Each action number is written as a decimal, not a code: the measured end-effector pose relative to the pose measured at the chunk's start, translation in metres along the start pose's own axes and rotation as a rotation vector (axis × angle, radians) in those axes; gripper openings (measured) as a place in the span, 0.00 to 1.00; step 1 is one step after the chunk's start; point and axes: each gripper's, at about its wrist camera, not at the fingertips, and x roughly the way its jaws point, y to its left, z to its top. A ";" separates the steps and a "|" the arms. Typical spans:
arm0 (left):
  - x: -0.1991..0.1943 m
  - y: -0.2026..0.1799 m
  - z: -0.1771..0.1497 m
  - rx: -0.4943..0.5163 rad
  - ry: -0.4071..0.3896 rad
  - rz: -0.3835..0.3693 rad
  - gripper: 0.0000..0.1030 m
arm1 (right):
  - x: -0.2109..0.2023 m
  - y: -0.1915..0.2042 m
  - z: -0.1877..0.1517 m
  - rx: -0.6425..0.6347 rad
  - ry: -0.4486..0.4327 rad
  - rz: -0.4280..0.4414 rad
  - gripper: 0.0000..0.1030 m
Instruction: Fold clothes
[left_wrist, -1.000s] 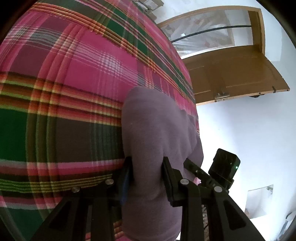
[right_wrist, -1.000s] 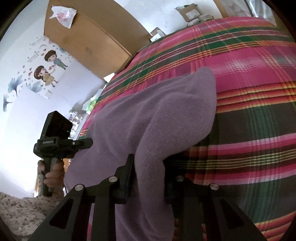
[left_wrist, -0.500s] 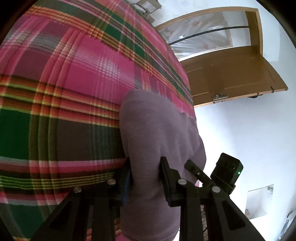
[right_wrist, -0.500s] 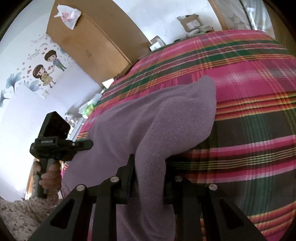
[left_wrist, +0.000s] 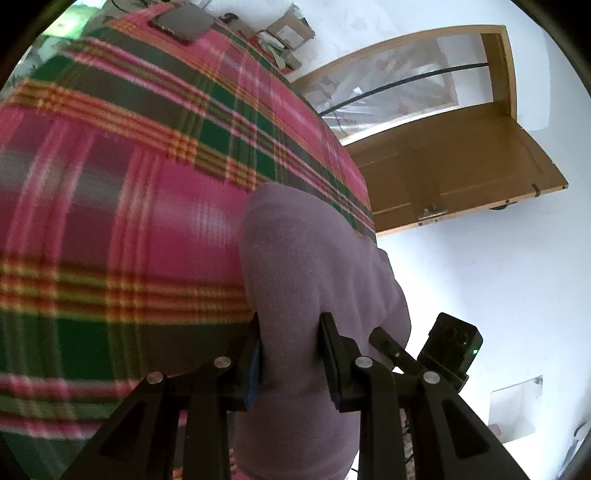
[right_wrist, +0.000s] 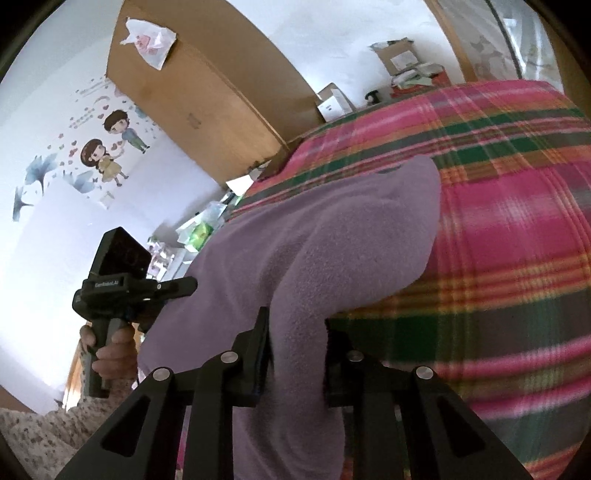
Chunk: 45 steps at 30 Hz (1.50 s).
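Fleece fills both sets of jaws: the left gripper (left_wrist: 290, 354) and the right gripper (right_wrist: 295, 354) are each clenched on a bunched end of the purple garment (right_wrist: 314, 266), which hangs slung between them above the plaid blanket (left_wrist: 122, 206) with only its far rounded edge seeming to rest on the cloth. The bite on each side looks thick and soft, so I'd worry the pile could creep out of one grip if the two pull apart unevenly. Should one end drop, the fold would land skewed or bunched near the bed's edge.
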 end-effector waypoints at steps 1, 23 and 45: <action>-0.001 0.000 0.005 -0.004 -0.007 0.004 0.29 | 0.004 0.001 0.005 -0.002 0.001 0.002 0.22; 0.017 0.043 0.112 -0.089 -0.029 0.033 0.29 | 0.089 -0.006 0.087 0.015 -0.018 -0.019 0.22; 0.021 0.084 0.130 -0.094 -0.083 0.027 0.35 | 0.153 -0.038 0.108 0.034 0.015 -0.031 0.31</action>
